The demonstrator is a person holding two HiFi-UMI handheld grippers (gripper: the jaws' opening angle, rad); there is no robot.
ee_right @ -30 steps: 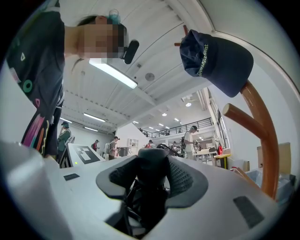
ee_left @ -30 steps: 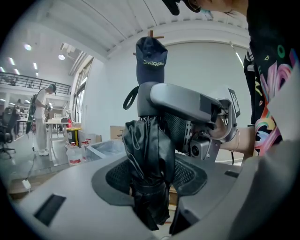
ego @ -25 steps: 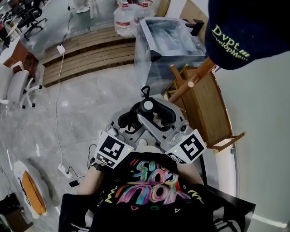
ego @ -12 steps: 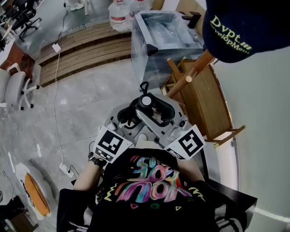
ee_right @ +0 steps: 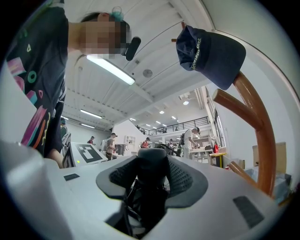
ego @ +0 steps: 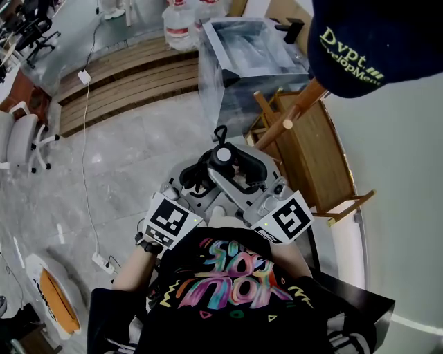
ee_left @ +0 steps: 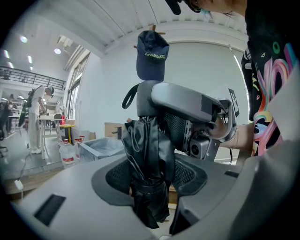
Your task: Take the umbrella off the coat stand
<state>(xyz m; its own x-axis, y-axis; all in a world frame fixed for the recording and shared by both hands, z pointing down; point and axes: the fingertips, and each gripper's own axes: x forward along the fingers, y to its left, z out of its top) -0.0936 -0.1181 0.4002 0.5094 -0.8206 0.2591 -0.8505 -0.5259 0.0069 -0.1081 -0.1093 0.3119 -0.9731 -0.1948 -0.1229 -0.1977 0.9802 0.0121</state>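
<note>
A folded black umbrella point(ego: 223, 157) with a wrist loop is held in front of the person's chest, apart from the wooden coat stand point(ego: 287, 124). My left gripper point(ego: 197, 181) is shut on the folded canopy point(ee_left: 149, 154), which stands upright between its pads. My right gripper point(ego: 242, 176) is shut on the umbrella's upper end, the dark handle point(ee_right: 151, 164) filling the gap between its pads. Seen from the left gripper view, the right gripper point(ee_left: 187, 110) clamps the top. A navy cap point(ego: 367, 41) hangs on the stand's top point(ee_right: 260, 126).
A clear plastic box point(ego: 249, 55) and water bottles point(ego: 181, 17) stand ahead. A wooden cabinet point(ego: 315, 159) sits by the white wall at the right. A power strip with its cable point(ego: 104, 261) lies on the marble floor at the left, near an office chair point(ego: 24, 135).
</note>
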